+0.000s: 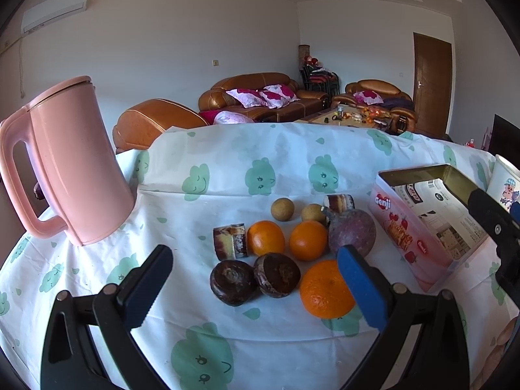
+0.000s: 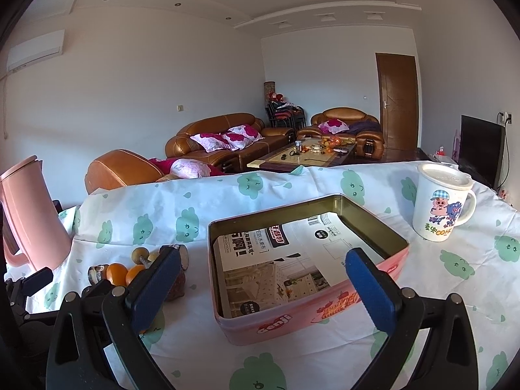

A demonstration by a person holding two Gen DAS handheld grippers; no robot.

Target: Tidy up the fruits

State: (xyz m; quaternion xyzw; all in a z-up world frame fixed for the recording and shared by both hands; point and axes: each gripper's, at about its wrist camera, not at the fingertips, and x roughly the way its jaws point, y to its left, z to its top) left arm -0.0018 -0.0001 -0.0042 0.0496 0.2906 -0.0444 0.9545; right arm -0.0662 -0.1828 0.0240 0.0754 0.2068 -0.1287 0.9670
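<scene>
My left gripper (image 1: 256, 287) gapes empty around the fruits (image 1: 279, 243), my right gripper (image 2: 265, 281) gapes empty over the tin (image 2: 312, 318).

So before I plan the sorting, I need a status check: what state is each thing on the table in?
Left gripper: open, holding nothing.
Right gripper: open, holding nothing.
Pink tin: lid off, only printed paper inside, no fruit.
Pink kettle: upright, lid shut.
White mug: upright, lid on.
Three oranges: whole, loose on the cloth.
</scene>
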